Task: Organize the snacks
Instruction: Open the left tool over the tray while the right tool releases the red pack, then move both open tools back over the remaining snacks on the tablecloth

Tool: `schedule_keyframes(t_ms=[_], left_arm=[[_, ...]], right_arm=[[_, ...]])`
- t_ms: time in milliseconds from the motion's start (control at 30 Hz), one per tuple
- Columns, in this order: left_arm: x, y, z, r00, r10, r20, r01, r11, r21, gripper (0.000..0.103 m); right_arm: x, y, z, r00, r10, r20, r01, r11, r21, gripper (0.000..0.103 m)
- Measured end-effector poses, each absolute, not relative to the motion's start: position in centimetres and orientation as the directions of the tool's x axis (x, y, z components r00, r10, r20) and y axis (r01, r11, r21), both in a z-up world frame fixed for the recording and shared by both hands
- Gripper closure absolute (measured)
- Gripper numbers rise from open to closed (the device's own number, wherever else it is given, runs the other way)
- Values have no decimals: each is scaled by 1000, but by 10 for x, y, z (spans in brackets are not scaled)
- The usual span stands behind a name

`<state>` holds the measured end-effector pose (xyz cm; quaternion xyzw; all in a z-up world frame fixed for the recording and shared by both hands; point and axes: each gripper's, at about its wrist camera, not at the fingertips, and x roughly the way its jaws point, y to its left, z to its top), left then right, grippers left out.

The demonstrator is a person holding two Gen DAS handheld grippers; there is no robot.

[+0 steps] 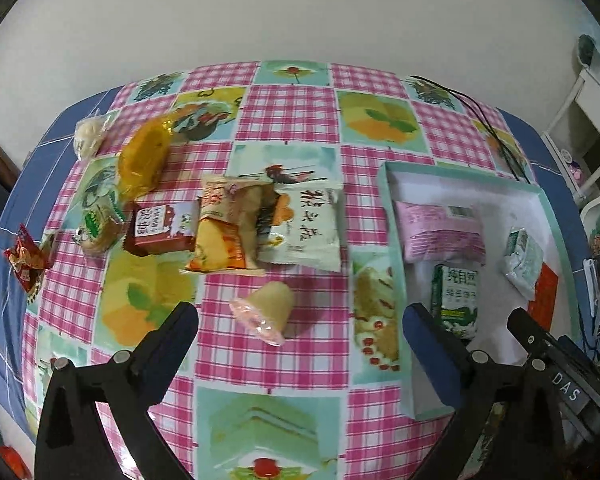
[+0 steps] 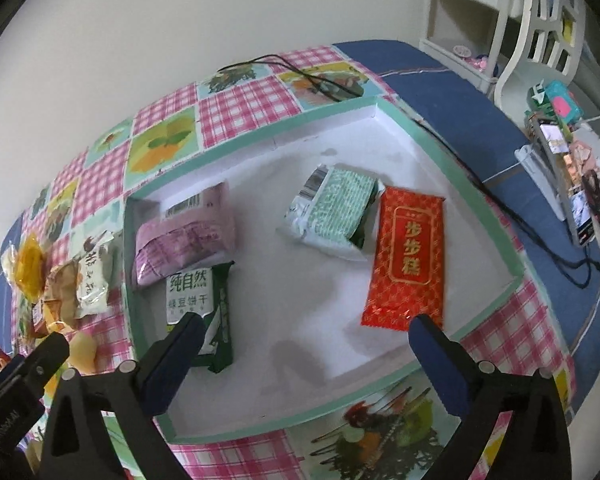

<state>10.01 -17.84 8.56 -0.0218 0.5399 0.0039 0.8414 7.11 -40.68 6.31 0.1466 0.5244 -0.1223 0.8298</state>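
A shallow white box with a mint-green rim (image 1: 388,216) (image 2: 260,136) sits on the right of the table. It holds a pink packet (image 1: 440,232) (image 2: 184,236), a dark green biscuit packet (image 1: 456,300) (image 2: 198,304), a pale green packet (image 1: 522,260) (image 2: 332,208) and a red packet (image 2: 408,260). Loose snacks lie to the left: a jelly cup (image 1: 266,308), a white packet (image 1: 308,232), an orange-yellow packet (image 1: 224,232), a brown carton (image 1: 158,228). My left gripper (image 1: 298,328) is open and empty just in front of the jelly cup. My right gripper (image 2: 304,330) is open and empty over the box.
Further left lie a yellow packet (image 1: 144,156), a round bun (image 1: 88,136), a green-wrapped cake (image 1: 100,228) and a red packet (image 1: 26,260). A black cable (image 2: 480,184) runs along the box's right side. White furniture (image 2: 500,20) and clutter stand beyond the table's right edge.
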Motion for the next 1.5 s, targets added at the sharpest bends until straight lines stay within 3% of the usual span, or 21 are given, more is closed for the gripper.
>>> schedule_keyframes(t_ms=[567, 800, 1000, 1200, 1500], left_arm=[[95, -153, 85, 396, 2, -918, -76, 997, -31, 1], [92, -145, 87, 394, -1, -919, -90, 995, -40, 1], [95, -142, 80, 403, 22, -915, -93, 995, -17, 1], [100, -133, 65, 373, 3, -928, -52, 998, -18, 1], [109, -74, 65, 410, 53, -910, -168, 986, -19, 1]], right_arm=[[64, -386, 73, 480, 31, -876, 307, 930, 201, 0], [57, -382, 77, 485, 4, -875, 331, 925, 188, 0], [53, -364, 72, 423, -97, -901, 330, 942, 53, 0], [54, -347, 68, 420, -59, -906, 300, 951, 77, 0], [70, -293, 65, 416, 5, -909, 236, 965, 113, 0]])
